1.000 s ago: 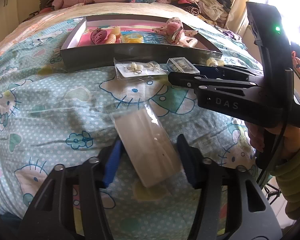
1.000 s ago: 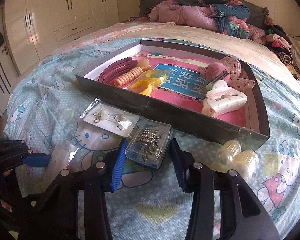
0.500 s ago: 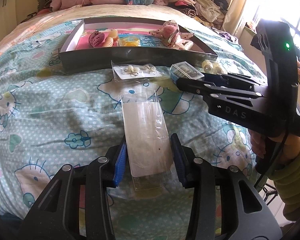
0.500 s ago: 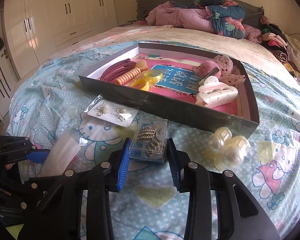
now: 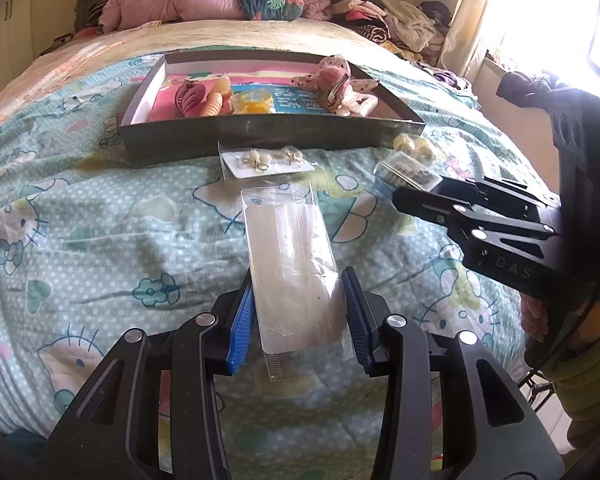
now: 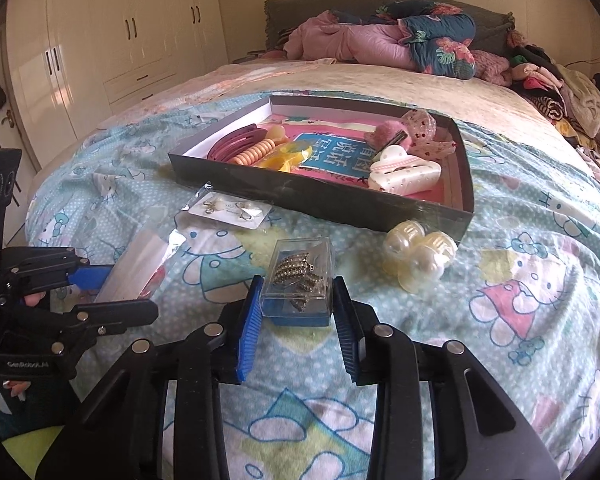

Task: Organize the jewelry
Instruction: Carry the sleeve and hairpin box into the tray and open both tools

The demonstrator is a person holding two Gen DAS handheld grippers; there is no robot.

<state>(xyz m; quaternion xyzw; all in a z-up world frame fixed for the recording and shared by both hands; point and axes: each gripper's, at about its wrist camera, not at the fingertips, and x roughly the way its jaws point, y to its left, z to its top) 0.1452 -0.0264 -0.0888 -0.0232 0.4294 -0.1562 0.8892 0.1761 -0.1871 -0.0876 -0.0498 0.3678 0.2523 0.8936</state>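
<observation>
So we note a job partly done. On the bed, the dark shallow box already holds hair things: a maroon claw clip, a ribbed orange spiral tie, something yellow and translucent, a pink fuzzy clip, a white glossy claw clip.

Four items are not in the box yet. Left to right in the right wrist view:

- Left tool: jaws have just been closing, now narrow, blue ribbed pads against both long edges of a flat clear plastic sleeve. We judge it gripped; whether it is off the sheet we cannot tell. Sleeve is thin, glossy, crinkled at its open end, with a pale card inside.
- Earring card: white card in a clear bag, two small pearl-and-metal pieces, lying flat just beside the box's near wall. Untouched.
- Right tool: jaws have just been closing, narrow, pads on the side walls of a small clear hard box with a blue base and rhinestone-studded metal pieces inside. Held, we judge.
- Pearly cream clip: rounded, ridged lobes, shiny, on the sheet near the box's front corner.

Sheet is soft printed cotton, dotted, rumpled.
</observation>
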